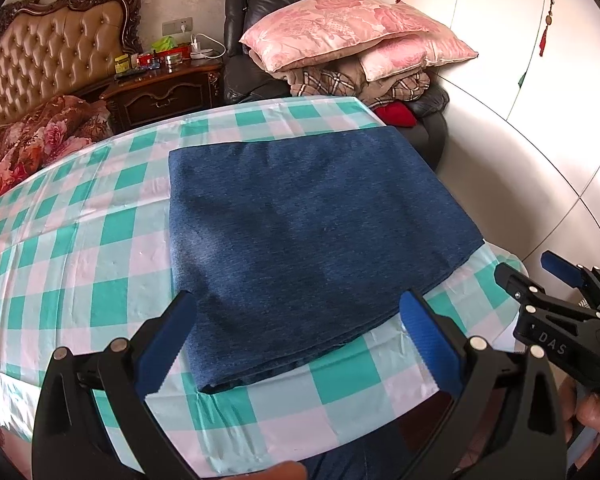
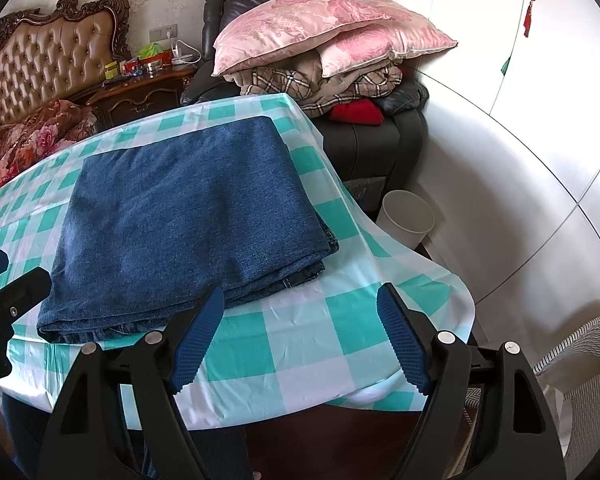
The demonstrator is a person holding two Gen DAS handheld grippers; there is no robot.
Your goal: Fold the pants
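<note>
Lying folded into a thick blue rectangle, the pants (image 1: 312, 236) filling the centre of the left wrist view, resting on the green, pink and white checked cloth (image 1: 80, 272) covering the table. In the right wrist view, sitting left of centre, the same pants (image 2: 188, 220) showing stacked layers along the lower and right edges.

Hovering at the bottom of the left wrist view, the left gripper (image 1: 298, 344) standing with jaws wide apart, nothing between the blue pads, the near edge of the pants lying in the gap beyond the tips; touching or just clear, cannot tell. Poking in at the lower right edge of that view, the right gripper (image 1: 540, 280), black with a blue pad.

Hanging at the bottom of the right wrist view, the right gripper (image 2: 300, 338) also spread wide, holding nothing, framing bare checked cloth just right of the pants' lower corner. Showing at the left edge there, part of the left gripper (image 2: 4, 280).

Piling up in the upper middle, pink pillows (image 1: 352, 28) over plaid blankets on a dark armchair (image 1: 244, 40). Standing at upper left, a tufted headboard (image 1: 48, 52) and a wooden nightstand (image 1: 164, 88). Sitting at right of centre in the right wrist view, a white bin (image 2: 408, 216) on the floor.
</note>
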